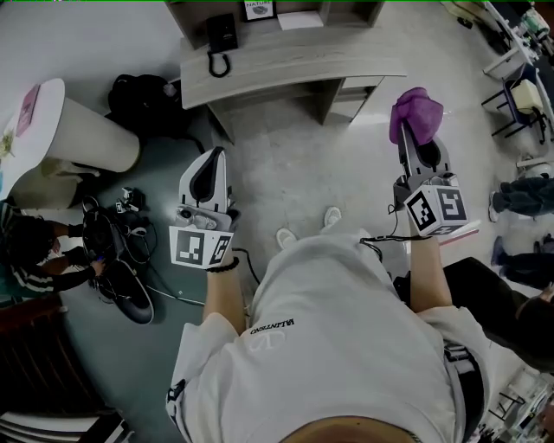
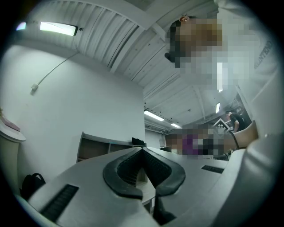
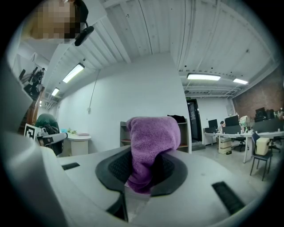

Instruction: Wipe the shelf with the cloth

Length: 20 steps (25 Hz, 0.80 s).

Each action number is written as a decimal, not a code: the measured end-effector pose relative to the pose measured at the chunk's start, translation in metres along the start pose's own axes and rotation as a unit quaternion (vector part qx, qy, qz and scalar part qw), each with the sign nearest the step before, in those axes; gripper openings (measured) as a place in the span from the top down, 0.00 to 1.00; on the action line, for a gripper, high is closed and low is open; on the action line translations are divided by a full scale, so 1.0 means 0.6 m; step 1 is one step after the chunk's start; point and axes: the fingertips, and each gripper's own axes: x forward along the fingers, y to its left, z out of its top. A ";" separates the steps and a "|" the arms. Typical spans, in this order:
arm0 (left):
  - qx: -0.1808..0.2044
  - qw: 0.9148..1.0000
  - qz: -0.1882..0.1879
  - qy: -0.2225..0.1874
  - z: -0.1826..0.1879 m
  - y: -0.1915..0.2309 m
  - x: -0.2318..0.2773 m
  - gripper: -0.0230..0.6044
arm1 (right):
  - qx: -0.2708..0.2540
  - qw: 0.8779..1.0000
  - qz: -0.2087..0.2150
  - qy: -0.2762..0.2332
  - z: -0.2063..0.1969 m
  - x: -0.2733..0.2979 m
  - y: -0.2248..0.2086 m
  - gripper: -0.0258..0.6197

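L gripper (image 1: 212, 164) closed, R gripper (image 1: 421, 143) clamped

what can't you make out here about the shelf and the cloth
Inside of the shelf: head view, covered by its own top board.
Lower end of the cloth: right gripper view, buried between the right gripper jaws.
Print on the card on the shelf: head view, too small and cut by the top edge.

The cloth (image 1: 414, 112) is purple, the shelf (image 1: 286, 65) grey.
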 end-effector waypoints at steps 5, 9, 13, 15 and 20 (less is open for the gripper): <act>-0.006 1.000 -0.012 0.004 -0.014 0.000 0.021 0.97 | -0.001 1.000 -0.006 0.001 -0.001 0.012 -0.006 0.84; -0.006 1.000 -0.018 0.003 -0.018 -0.007 0.055 0.97 | 0.005 1.000 -0.001 0.000 -0.006 0.035 -0.020 0.84; 0.005 1.000 -0.015 0.001 -0.013 -0.010 0.096 0.97 | 0.011 1.000 0.014 -0.002 -0.006 0.068 -0.042 0.84; 0.011 1.000 -0.011 0.000 -0.011 -0.010 0.123 0.97 | 0.015 1.000 0.022 -0.003 -0.004 0.090 -0.057 0.84; 0.023 1.000 -0.006 0.000 -0.021 -0.011 0.200 0.97 | 0.018 0.999 0.044 -0.010 0.003 0.157 -0.104 0.84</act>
